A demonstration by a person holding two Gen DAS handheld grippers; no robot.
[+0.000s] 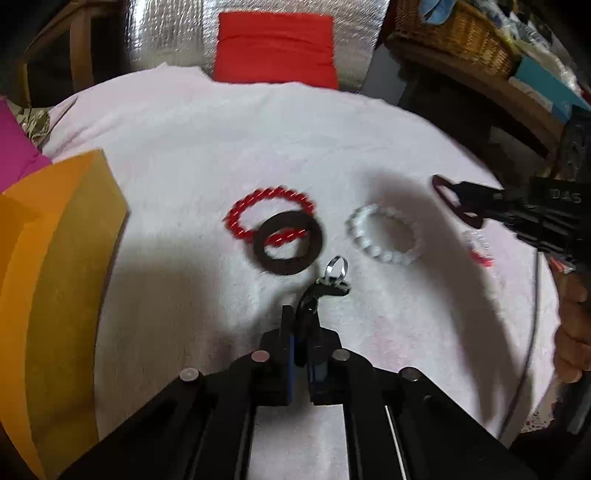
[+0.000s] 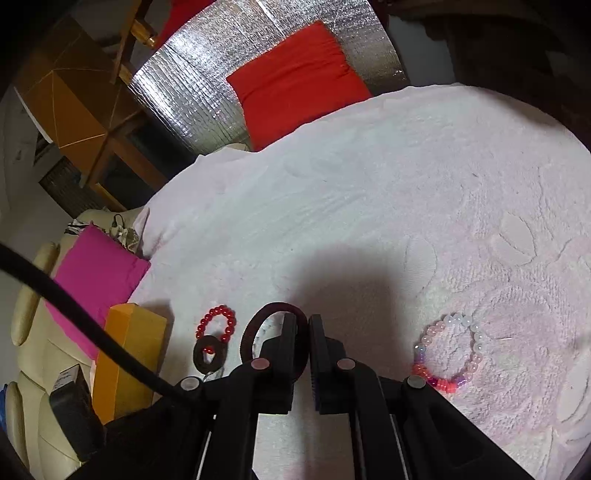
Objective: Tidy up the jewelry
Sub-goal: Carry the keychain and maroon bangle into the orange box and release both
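On the pale pink towel [image 1: 221, 122] lie a red bead bracelet [image 1: 258, 214], a dark flat ring [image 1: 288, 243] overlapping it, and a white bead bracelet [image 1: 384, 236]. My left gripper [image 1: 325, 291] is shut on a small dark clip-like piece with a silver ring [image 1: 337, 266] at its tip, held above the towel. My right gripper [image 2: 303, 325] is shut on a dark maroon bangle [image 2: 258, 332], also in the left wrist view [image 1: 458, 203]. A pink, white and red bead bracelet [image 2: 450, 354] lies right of the right gripper.
An orange box [image 1: 55, 295] stands at the left, a magenta cloth [image 2: 96, 273] behind it. A red cushion [image 1: 277, 48] leans on silver foil at the back. A wicker basket [image 1: 461, 33] sits on a shelf at the back right.
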